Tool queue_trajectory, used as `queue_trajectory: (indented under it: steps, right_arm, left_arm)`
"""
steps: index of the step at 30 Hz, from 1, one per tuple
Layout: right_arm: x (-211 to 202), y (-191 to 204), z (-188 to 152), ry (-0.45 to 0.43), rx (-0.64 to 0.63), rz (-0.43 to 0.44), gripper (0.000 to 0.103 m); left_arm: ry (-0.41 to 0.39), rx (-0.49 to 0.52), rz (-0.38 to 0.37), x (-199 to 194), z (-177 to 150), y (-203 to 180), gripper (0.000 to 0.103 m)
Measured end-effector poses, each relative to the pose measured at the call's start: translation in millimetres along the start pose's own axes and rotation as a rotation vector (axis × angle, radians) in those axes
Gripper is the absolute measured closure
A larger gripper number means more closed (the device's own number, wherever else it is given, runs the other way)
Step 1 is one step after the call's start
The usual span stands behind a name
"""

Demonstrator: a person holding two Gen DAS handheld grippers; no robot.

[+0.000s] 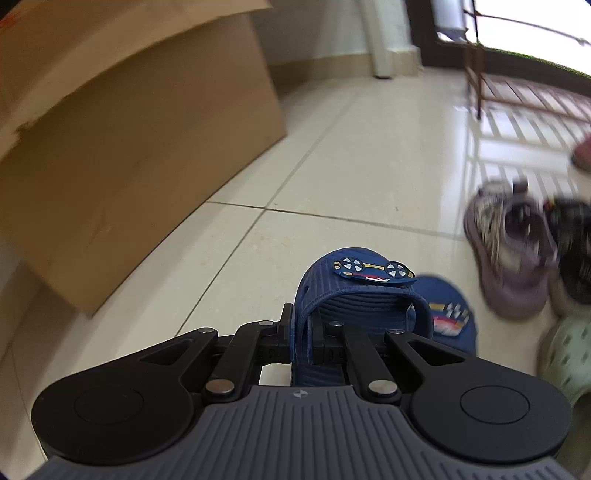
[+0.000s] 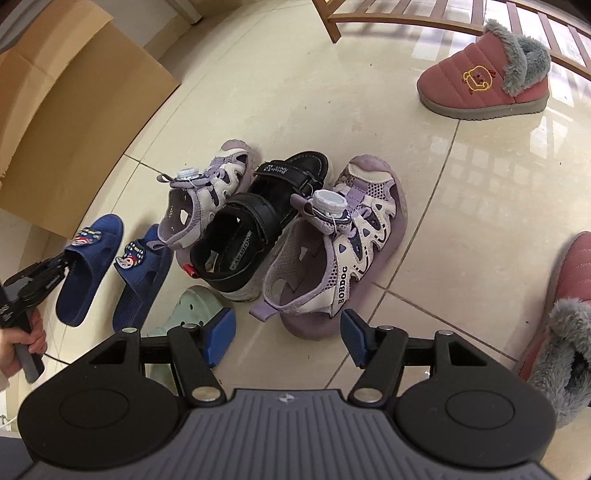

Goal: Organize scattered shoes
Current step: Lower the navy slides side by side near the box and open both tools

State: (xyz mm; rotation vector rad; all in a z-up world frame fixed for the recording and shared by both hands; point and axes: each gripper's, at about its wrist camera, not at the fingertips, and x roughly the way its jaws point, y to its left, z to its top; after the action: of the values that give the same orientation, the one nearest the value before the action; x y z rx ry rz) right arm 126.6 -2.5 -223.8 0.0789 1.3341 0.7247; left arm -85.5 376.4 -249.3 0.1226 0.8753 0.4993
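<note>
My left gripper is shut on the side edge of a blue slipper with a car badge; the right wrist view shows it holding that slipper at the far left. The second blue slipper lies beside it. My right gripper is open and empty, just above the heel of a purple sandal. A black sandal and another purple sandal lie left of it. A mint green clog lies by my right gripper's left finger.
A large cardboard box stands on the left, also in the right wrist view. Two pink fur-lined boots lie at the right. A wooden rack stands at the back. The floor is glossy beige tile.
</note>
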Motion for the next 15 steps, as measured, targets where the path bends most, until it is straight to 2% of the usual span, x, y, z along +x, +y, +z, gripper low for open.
queue_trajectory:
  steps: [4,7,10,12,14,15]
  right_arm:
    - [3,0,1,0.008,0.003,-0.004,0.034]
    - [3,0,1,0.012,0.003,-0.006,0.034]
    - [3,0,-1,0.015,0.001,-0.011,0.034]
    - [3,-1,-1,0.019,0.003,-0.013,0.034]
    - [4,-1,-2,0.023,0.002,-0.017,0.034]
    - [5,-1,-2,0.024,0.0,-0.019,0.034]
  left_arm:
    - [0.021,0.0,-0.006,23,-7,9,0.096]
    - [0.065,0.028,-0.011,43,-11,12,0.097]
    - [0.058,0.07,-0.04,50,-14,11,0.097]
    - [0.06,0.049,-0.075,54,-15,13,0.097]
    - [0.09,0.063,-0.081,61,-15,7,0.096]
    - [0.106,0.069,-0.082,64,-16,5,0.092]
